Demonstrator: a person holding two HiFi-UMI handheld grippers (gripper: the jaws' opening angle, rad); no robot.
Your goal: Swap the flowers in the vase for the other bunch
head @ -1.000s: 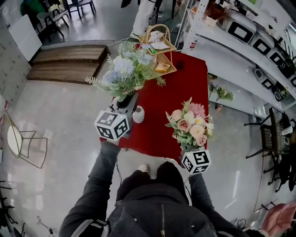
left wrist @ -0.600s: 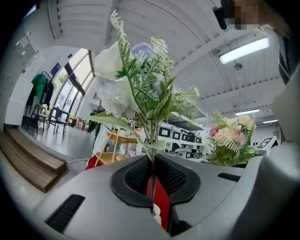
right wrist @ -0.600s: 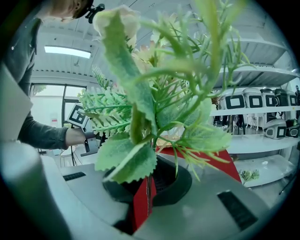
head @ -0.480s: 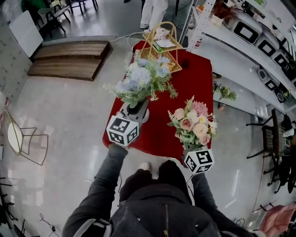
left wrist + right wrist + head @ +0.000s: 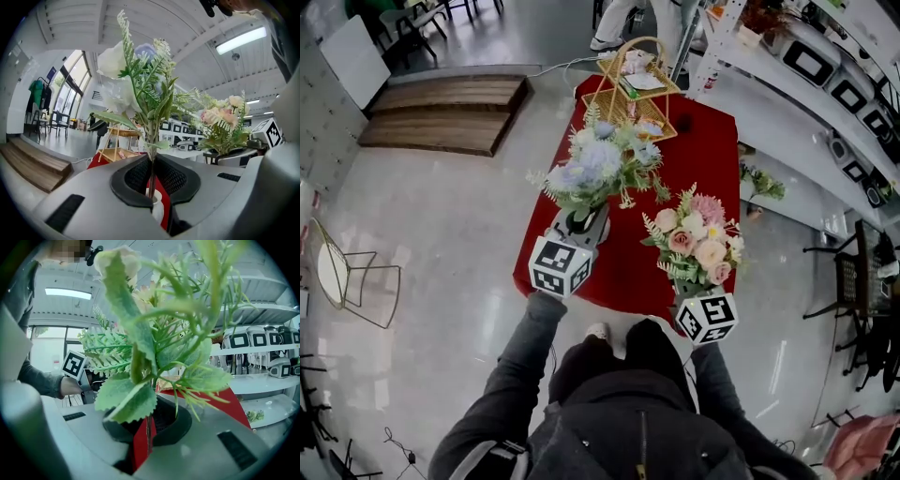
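Note:
My left gripper (image 5: 581, 223) is shut on the stems of a blue and white bunch (image 5: 595, 169), held upright over the near left part of the red table (image 5: 703, 159). In the left gripper view the stems (image 5: 151, 173) run down between the shut jaws (image 5: 152, 180) to the mouth of a small white vase (image 5: 158, 211) right below. The head view hides that vase under the gripper. My right gripper (image 5: 684, 286) is shut on the stems of a pink and cream bunch (image 5: 698, 246), upright at the table's near right edge. The right gripper view is filled with its green leaves (image 5: 154, 343).
A gold wire basket (image 5: 633, 89) stands at the table's far end. White shelves with appliances (image 5: 806, 103) run along the right. A low wooden platform (image 5: 441, 112) lies at the far left, and a wire chair (image 5: 347, 281) stands on the floor to the left.
My left gripper has carried the blue bunch rightwards and down, over the vase that stood beside it before. The right gripper with the pink bunch has shifted only slightly.

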